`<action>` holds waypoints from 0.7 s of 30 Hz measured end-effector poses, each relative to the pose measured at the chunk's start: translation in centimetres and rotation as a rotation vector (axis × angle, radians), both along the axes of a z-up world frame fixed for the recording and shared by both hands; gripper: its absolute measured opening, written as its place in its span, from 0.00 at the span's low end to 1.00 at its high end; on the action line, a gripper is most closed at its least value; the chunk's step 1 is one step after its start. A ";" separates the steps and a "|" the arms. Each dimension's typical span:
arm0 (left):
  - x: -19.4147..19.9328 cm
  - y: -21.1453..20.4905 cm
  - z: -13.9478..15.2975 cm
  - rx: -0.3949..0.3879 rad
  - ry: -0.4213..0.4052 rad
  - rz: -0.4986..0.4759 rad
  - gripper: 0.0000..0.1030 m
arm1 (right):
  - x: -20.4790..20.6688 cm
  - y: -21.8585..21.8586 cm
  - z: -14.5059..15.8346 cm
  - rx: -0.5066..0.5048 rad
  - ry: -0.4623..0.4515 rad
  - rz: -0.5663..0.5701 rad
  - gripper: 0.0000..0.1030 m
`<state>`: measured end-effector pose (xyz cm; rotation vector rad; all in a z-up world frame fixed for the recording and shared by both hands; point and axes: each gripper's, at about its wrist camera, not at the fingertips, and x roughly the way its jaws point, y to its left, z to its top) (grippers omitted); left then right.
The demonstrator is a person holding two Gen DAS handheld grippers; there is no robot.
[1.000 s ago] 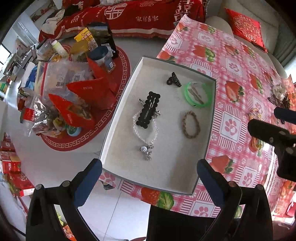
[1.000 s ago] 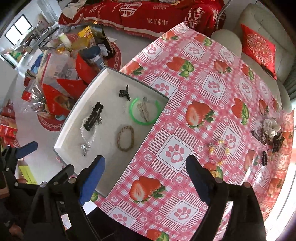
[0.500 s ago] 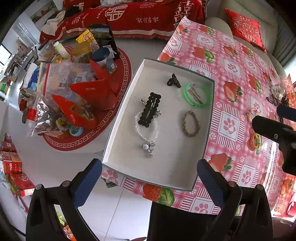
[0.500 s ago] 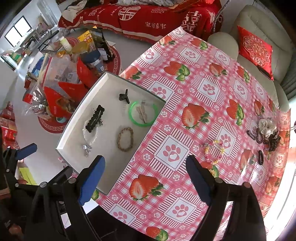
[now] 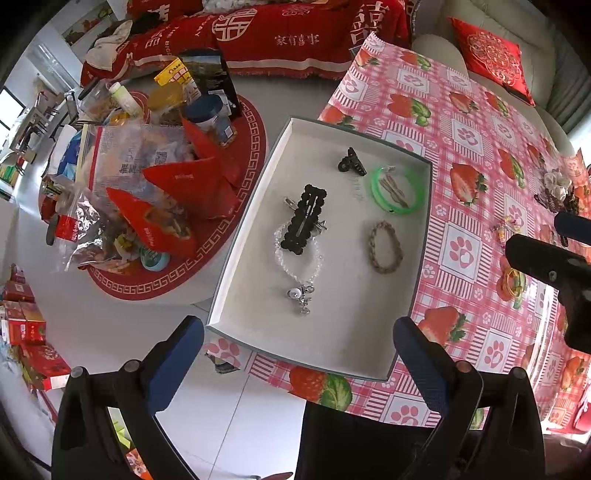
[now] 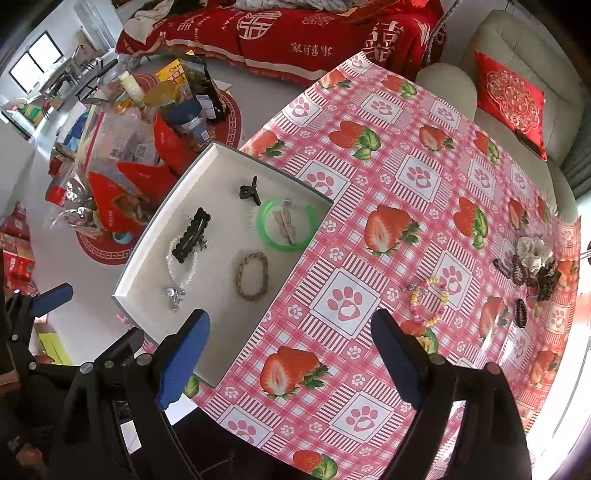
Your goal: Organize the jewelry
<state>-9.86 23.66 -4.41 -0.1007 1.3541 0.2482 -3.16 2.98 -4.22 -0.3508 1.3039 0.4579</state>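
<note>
A grey-lined tray lies at the table's left edge. It holds a black scalloped hair clip over a clear bead bracelet, a small black claw clip, a green bangle and a braided tan bracelet. Loose on the cloth lie a pastel bead bracelet and a heap of scrunchies and clips. High above, my left gripper and my right gripper are both open and empty.
The table wears a pink strawberry-and-paw cloth. Left of it a low round table is piled with red snack bags and bottles. A red-covered sofa and a beige seat with a red cushion stand behind.
Both views have drawn back slightly from the table, so the tray looks a little smaller. Nothing on the table moved and both grippers stayed open.
</note>
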 end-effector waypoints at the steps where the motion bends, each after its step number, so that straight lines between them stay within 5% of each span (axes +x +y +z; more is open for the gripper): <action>1: 0.0 0.1 0.1 0.000 -0.001 0.000 1.00 | 0.0 0.0 0.0 0.000 0.001 0.000 0.88; 21: 0.2 0.3 0.0 0.002 0.001 0.004 1.00 | 0.0 0.1 0.2 -0.001 0.002 0.003 0.88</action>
